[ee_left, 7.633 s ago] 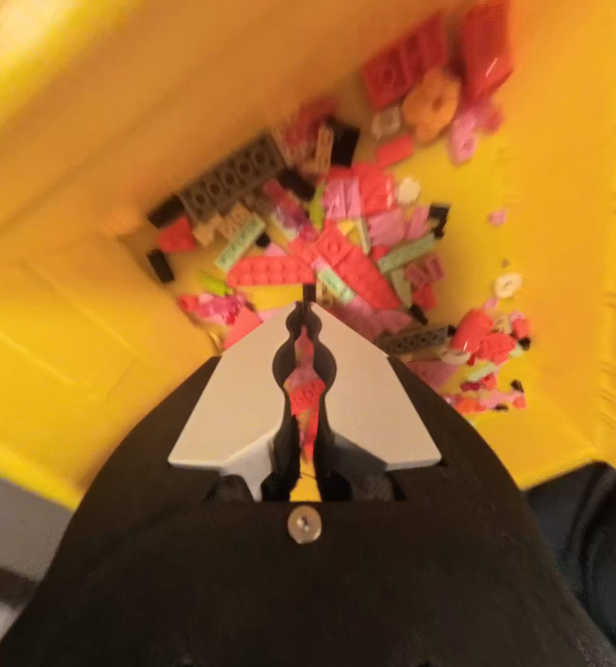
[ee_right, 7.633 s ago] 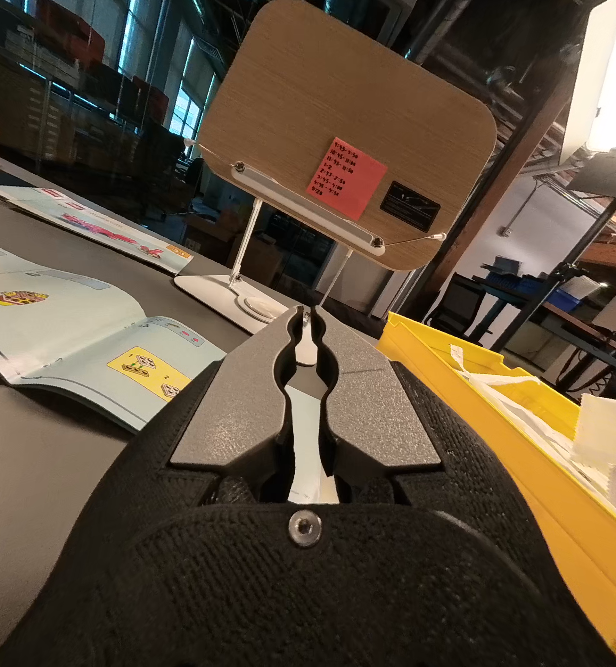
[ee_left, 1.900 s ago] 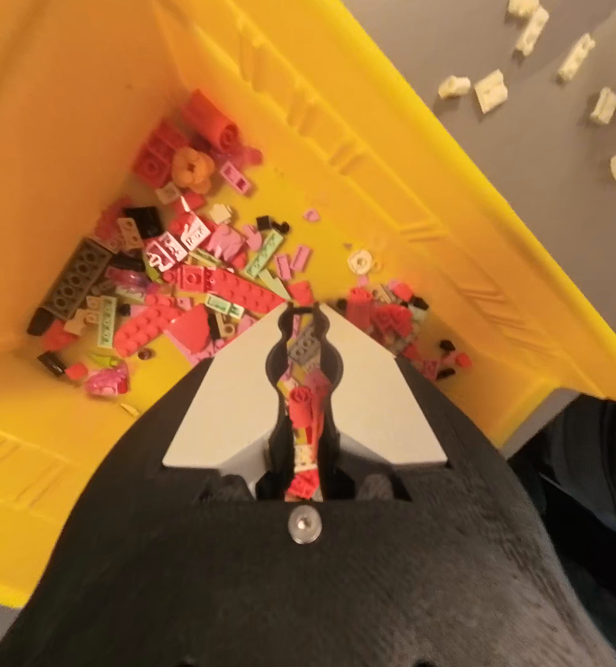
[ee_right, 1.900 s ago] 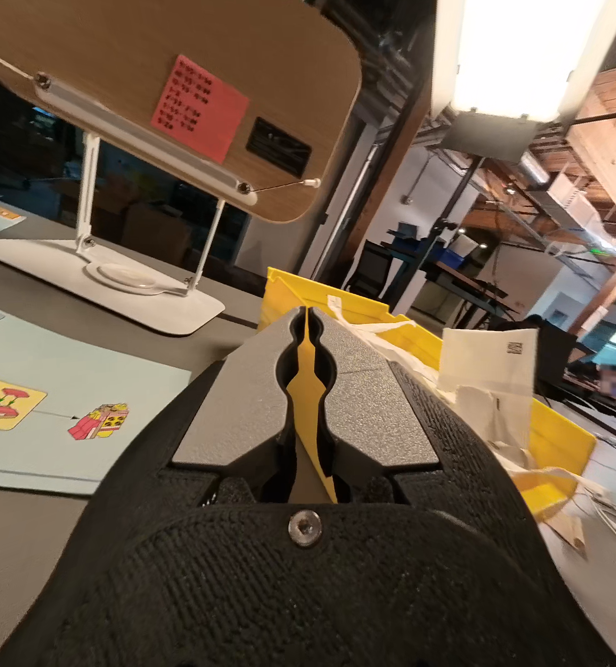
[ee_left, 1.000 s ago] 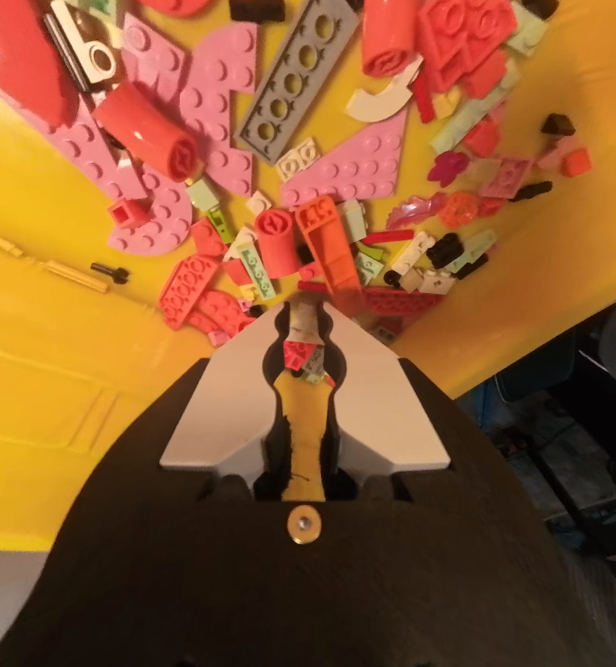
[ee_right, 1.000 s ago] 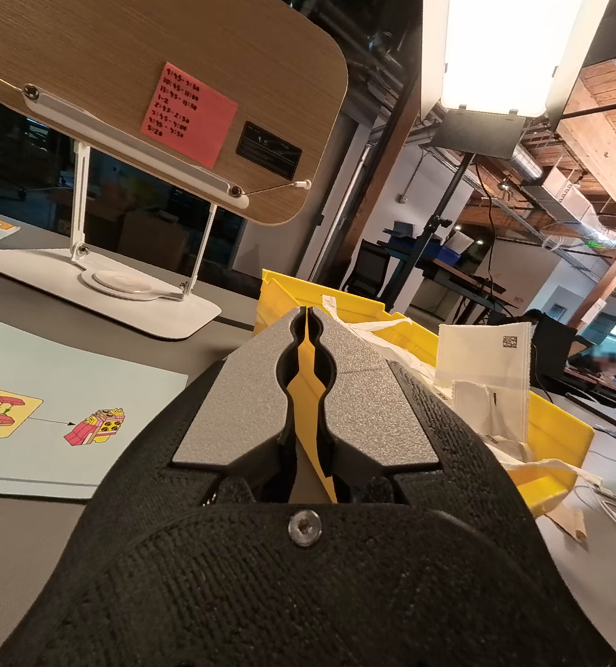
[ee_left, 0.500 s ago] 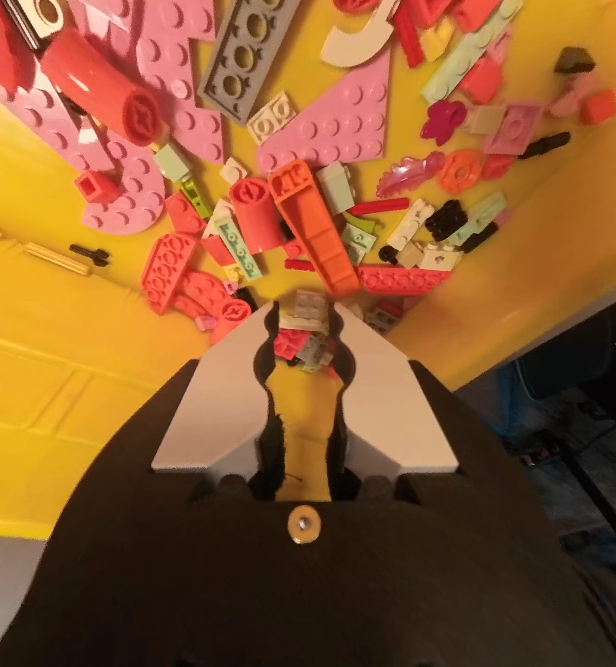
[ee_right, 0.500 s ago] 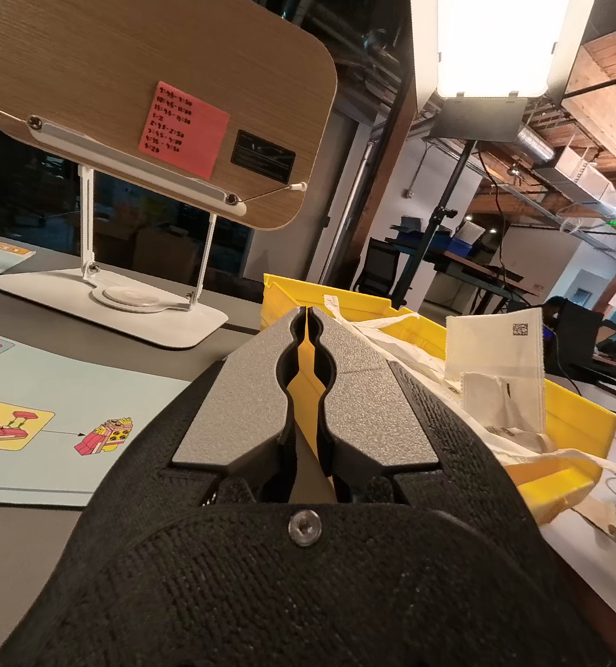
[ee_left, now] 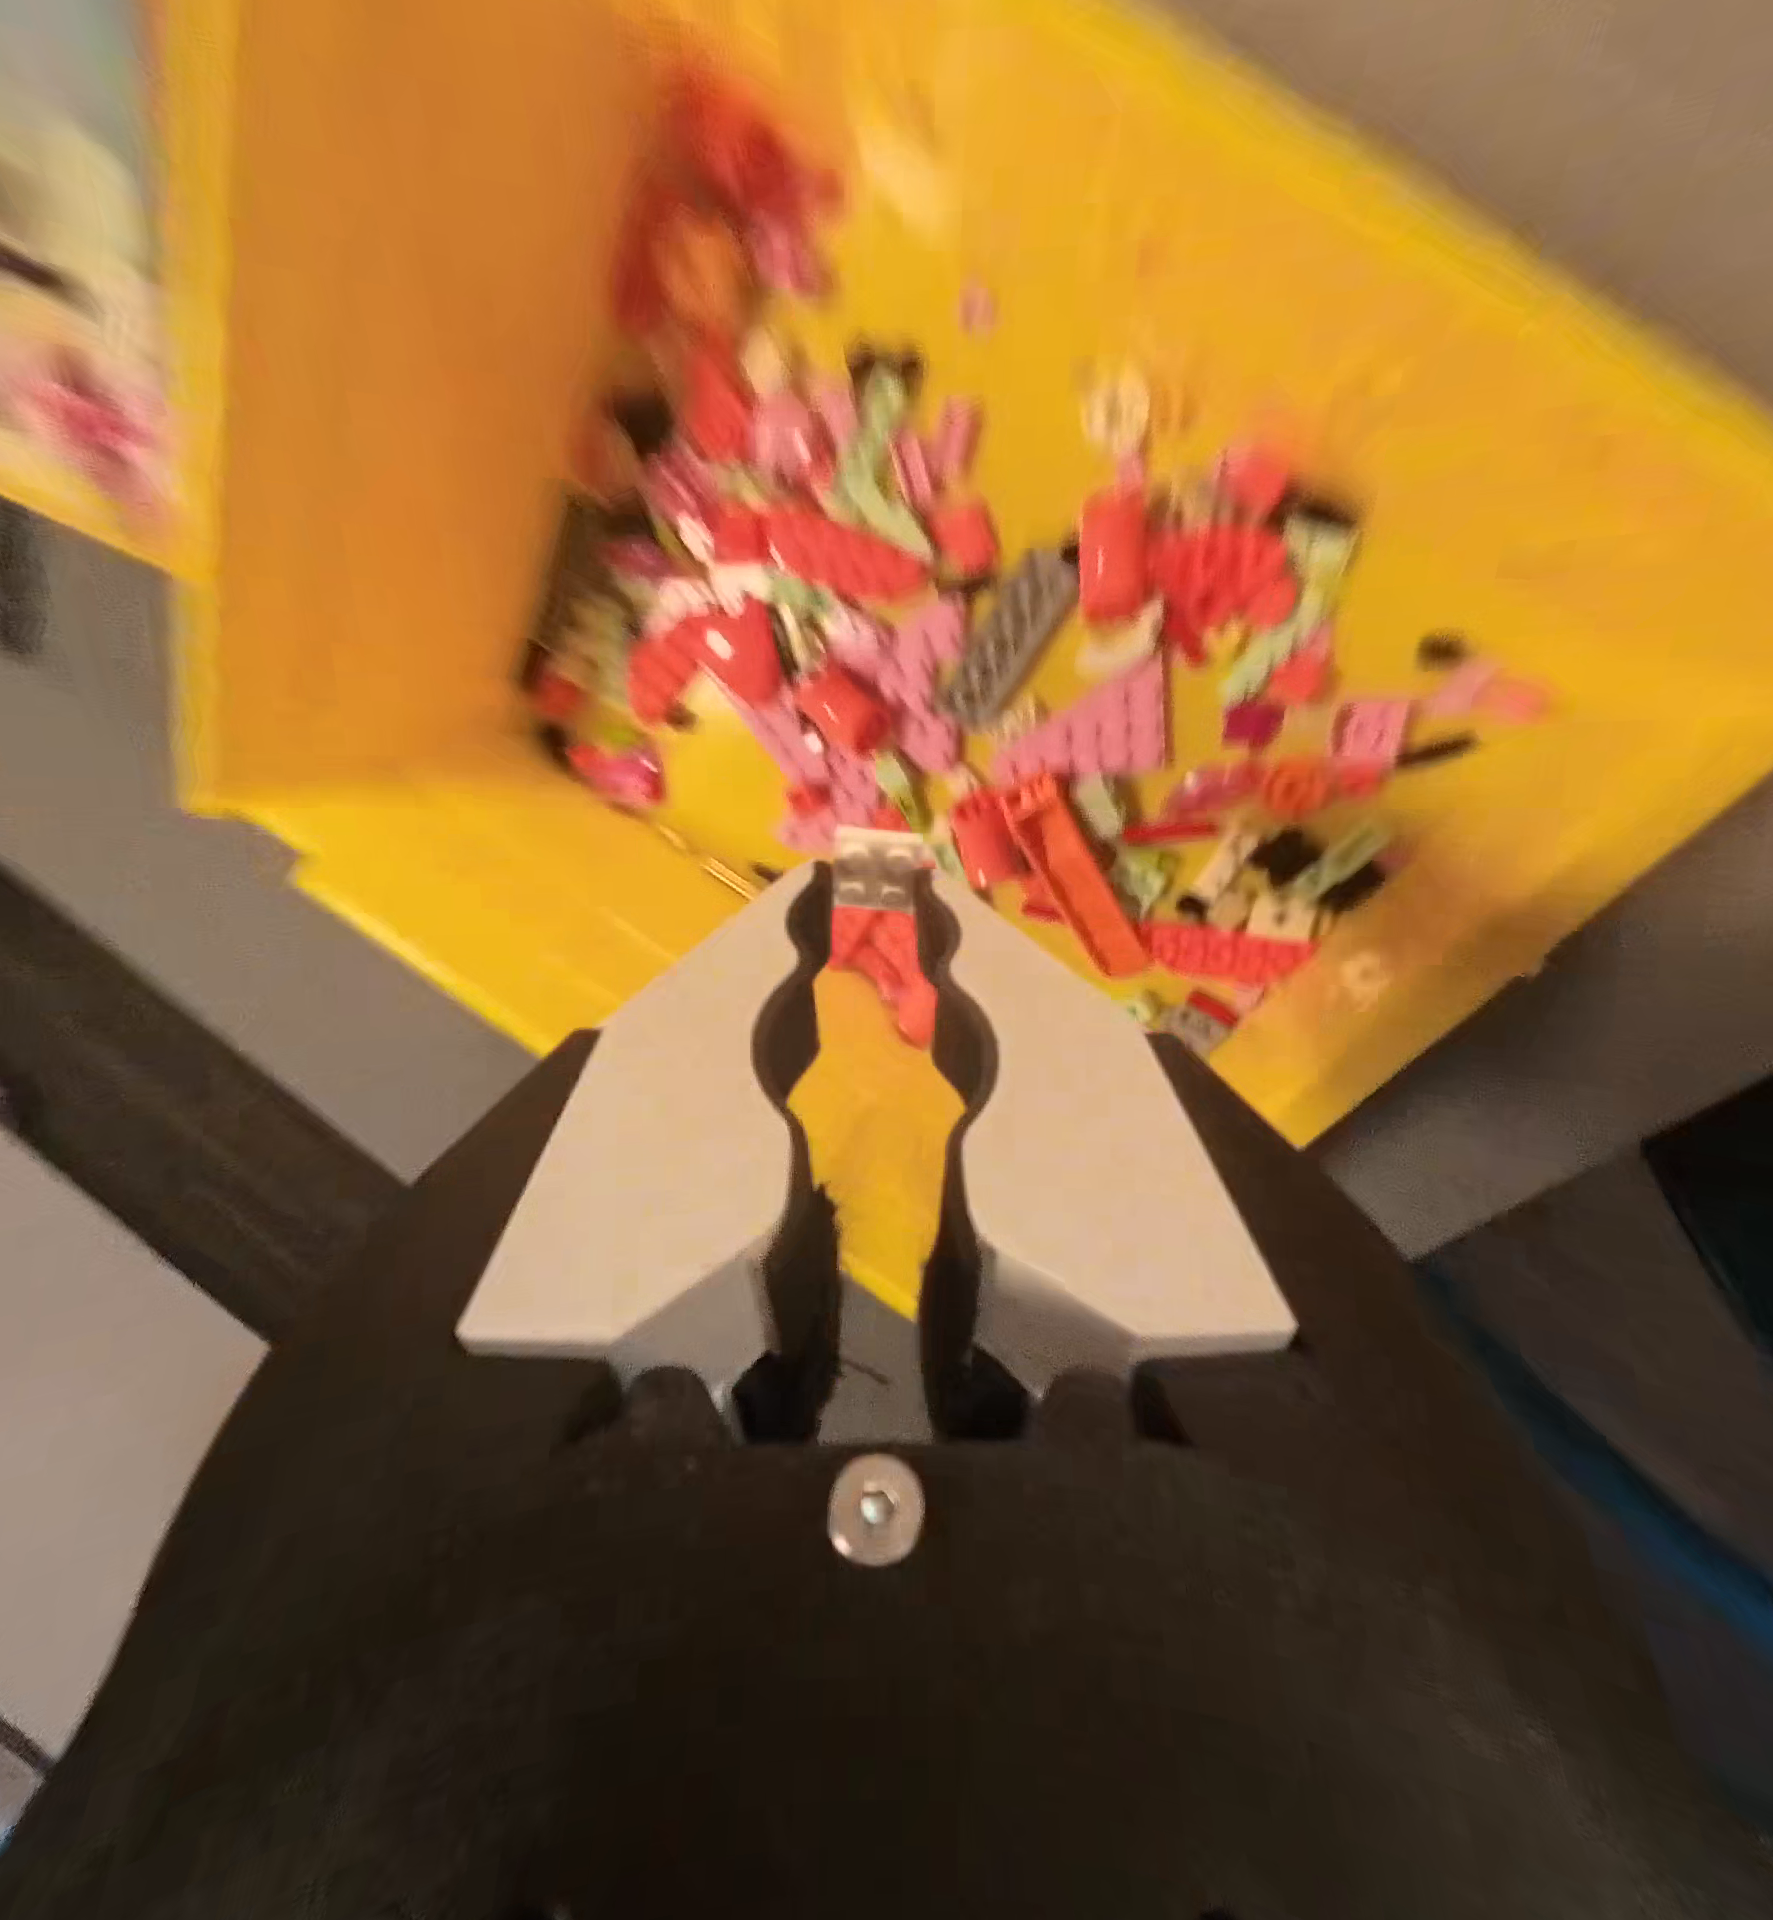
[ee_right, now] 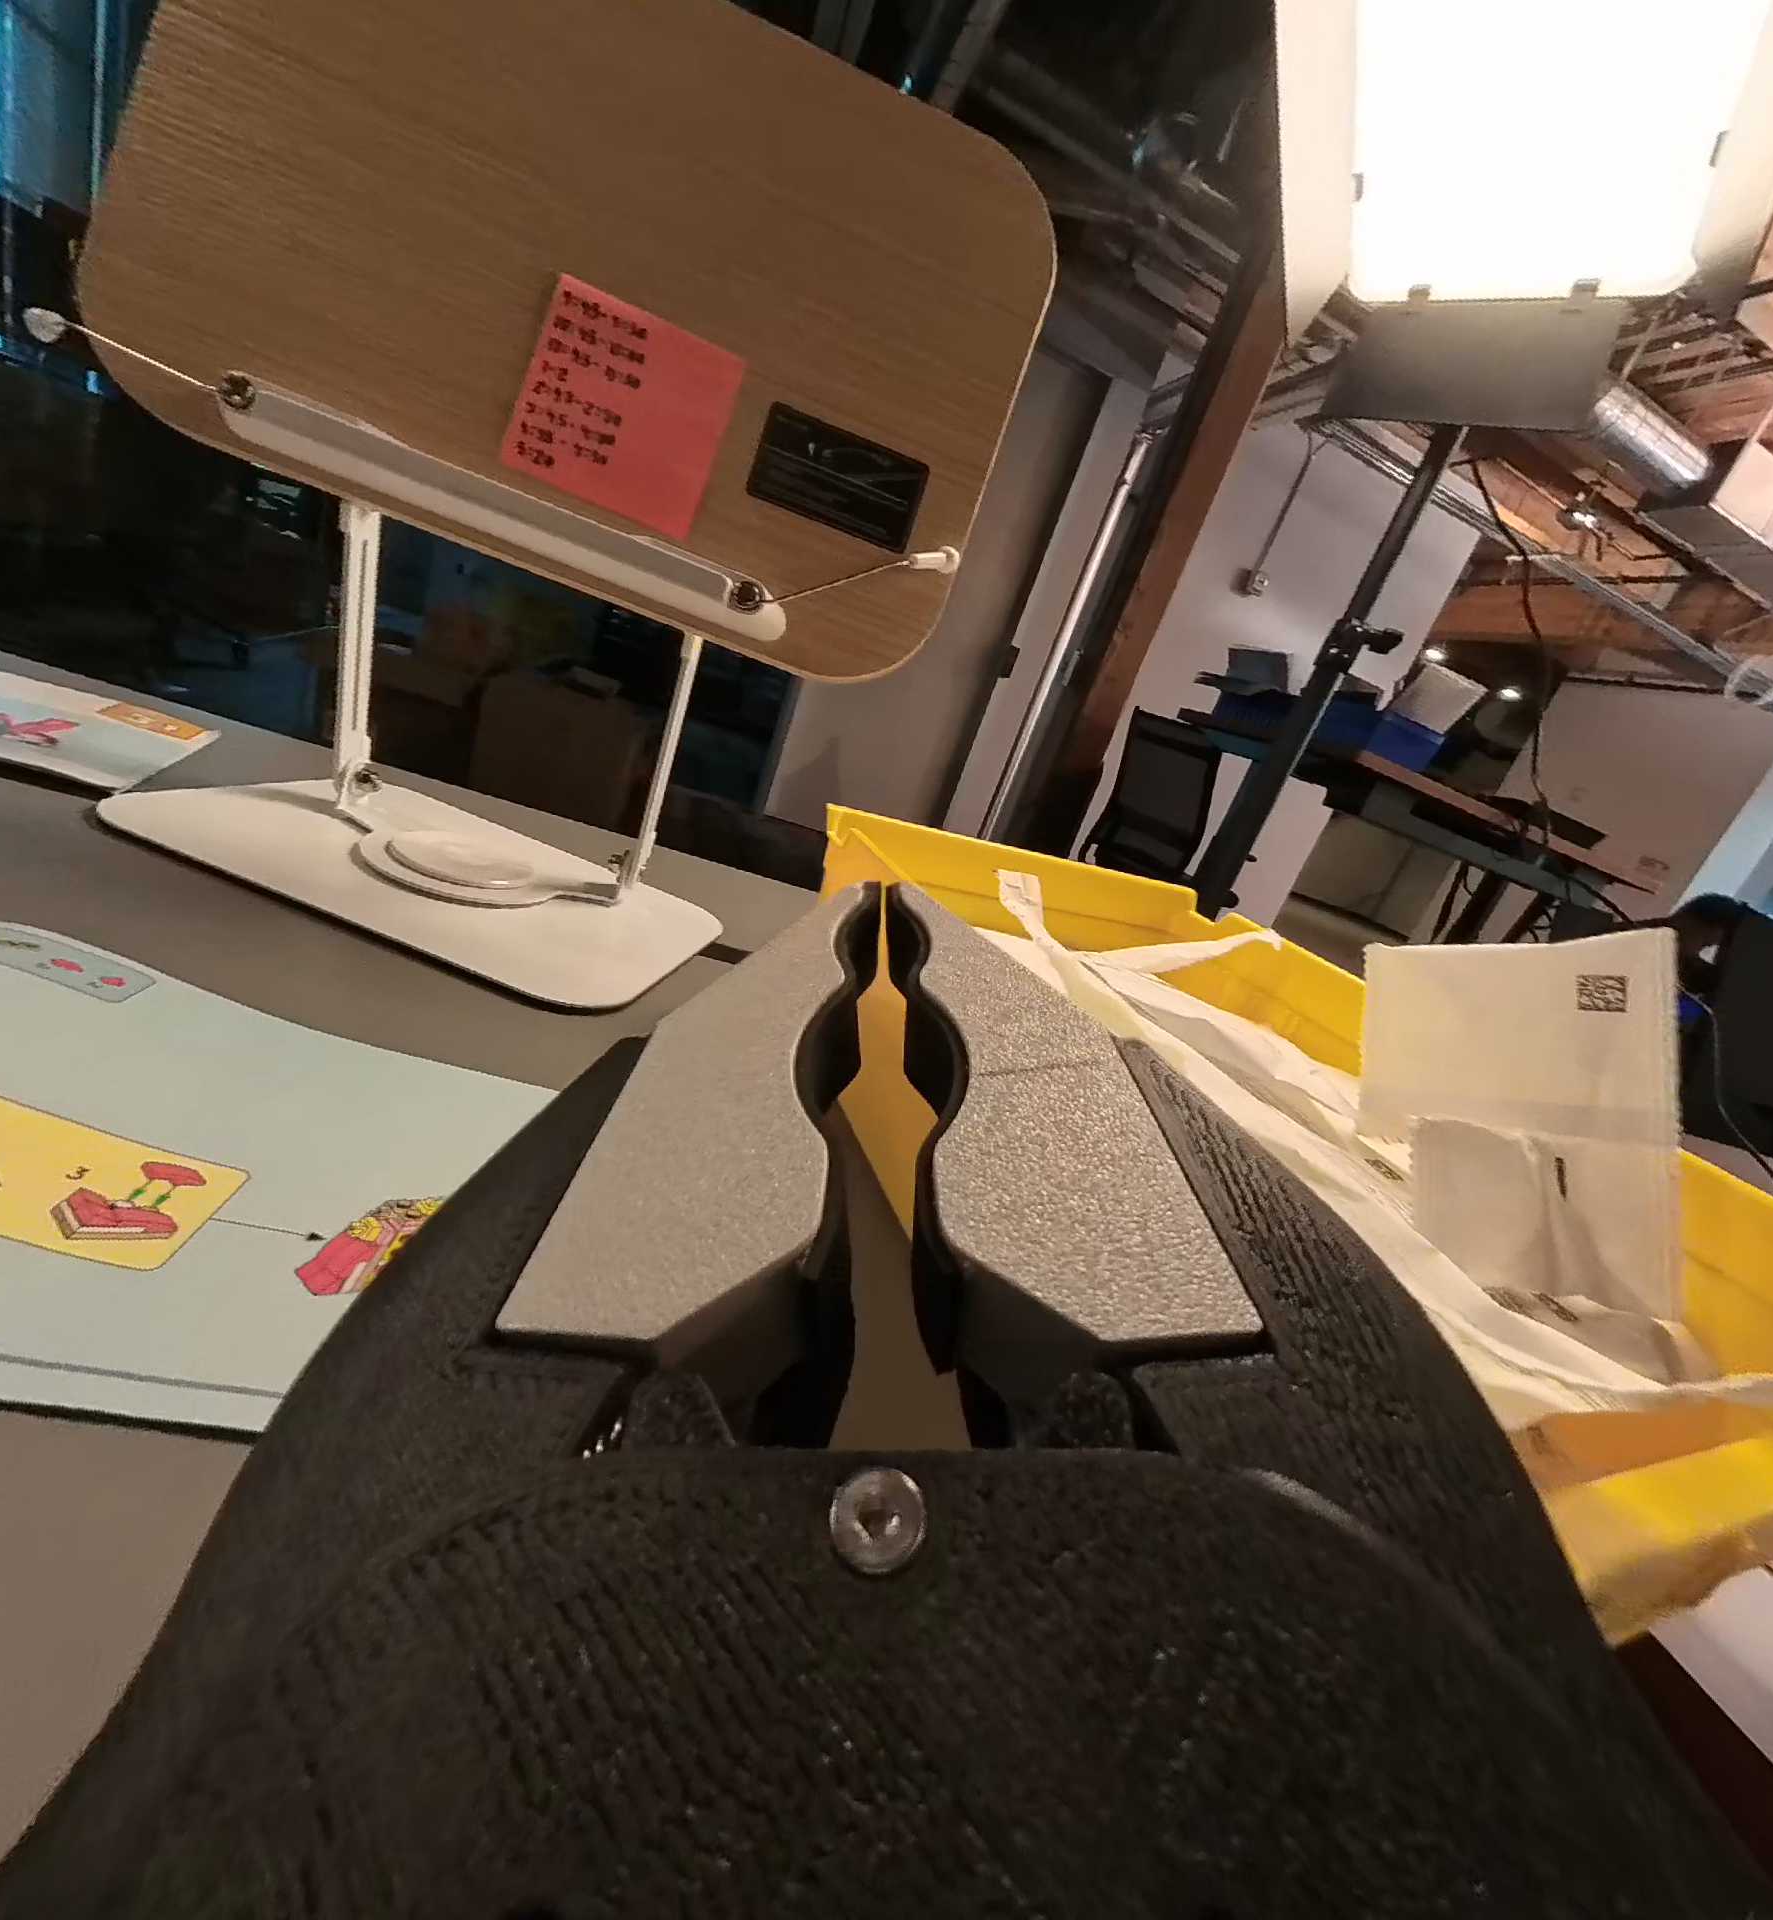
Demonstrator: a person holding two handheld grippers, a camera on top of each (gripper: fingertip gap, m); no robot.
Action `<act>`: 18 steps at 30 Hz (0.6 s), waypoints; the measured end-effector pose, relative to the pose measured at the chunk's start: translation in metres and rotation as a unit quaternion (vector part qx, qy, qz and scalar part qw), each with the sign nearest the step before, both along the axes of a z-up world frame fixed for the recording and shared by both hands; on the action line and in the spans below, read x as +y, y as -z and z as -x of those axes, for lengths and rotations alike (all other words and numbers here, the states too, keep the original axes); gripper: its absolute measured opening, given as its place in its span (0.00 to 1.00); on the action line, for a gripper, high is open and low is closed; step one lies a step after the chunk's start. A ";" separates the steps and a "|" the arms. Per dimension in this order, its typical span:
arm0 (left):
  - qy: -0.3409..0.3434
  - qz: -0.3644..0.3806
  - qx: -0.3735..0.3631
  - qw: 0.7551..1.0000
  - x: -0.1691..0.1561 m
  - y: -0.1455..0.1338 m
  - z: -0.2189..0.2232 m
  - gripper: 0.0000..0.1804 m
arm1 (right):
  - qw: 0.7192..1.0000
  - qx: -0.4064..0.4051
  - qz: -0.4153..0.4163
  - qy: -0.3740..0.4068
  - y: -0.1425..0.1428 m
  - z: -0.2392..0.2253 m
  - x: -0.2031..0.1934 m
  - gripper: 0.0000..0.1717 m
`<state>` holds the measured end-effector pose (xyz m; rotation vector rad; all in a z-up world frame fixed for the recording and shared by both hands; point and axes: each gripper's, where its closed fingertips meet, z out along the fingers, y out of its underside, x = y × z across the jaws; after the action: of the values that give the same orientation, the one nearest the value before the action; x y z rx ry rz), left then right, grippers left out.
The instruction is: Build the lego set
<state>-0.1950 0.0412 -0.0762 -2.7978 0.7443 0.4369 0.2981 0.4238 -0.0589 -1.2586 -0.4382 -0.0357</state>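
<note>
My left claw (ee_left: 874, 883) grips a small pale-grey studded plastic plate (ee_left: 874, 879) over the yellow plastic bin (ee_left: 425, 436) of mixed bricks (ee_left: 965, 644). My right claw (ee_right: 884, 914) is clenched bare beside a paper-stuffed yellow bin (ee_right: 1121, 914).

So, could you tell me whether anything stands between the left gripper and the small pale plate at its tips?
Nothing visible does: the left gripper grips the small pale plate between its fingertips, above the yellow bin of bricks.

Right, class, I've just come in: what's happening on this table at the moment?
The left hand-held gripper has a small grey studded plate pinched at its fingertips, above a yellow bin of loose red, pink and green bricks. The right hand-held gripper is shut and empty, near an instruction booklet and a second yellow bin of paper bags.
</note>
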 end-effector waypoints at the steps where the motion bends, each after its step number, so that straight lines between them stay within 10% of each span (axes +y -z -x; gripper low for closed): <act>1: 0.011 -0.028 0.016 0.999 0.009 -0.018 -0.015 0.08 | 1.000 0.000 0.000 -0.006 0.000 0.002 0.000 0.00; 5: 0.125 -0.091 0.004 0.988 0.038 -0.046 -0.122 0.08 | 0.999 0.006 -0.002 -0.034 -0.001 0.008 -0.003 0.00; 12: 0.308 -0.085 -0.130 0.939 0.097 0.010 -0.326 0.08 | 0.993 -0.011 0.000 -0.120 0.002 0.033 -0.012 0.00; 18: 0.327 -0.040 -0.104 0.938 0.147 0.050 -0.373 0.08 | 0.973 -0.064 -0.007 -0.219 0.008 0.061 -0.043 0.00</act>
<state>0.1784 0.1877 -0.1266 -2.2761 1.4742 0.0432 0.2370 0.3809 -0.0670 -1.1249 -0.8195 0.2553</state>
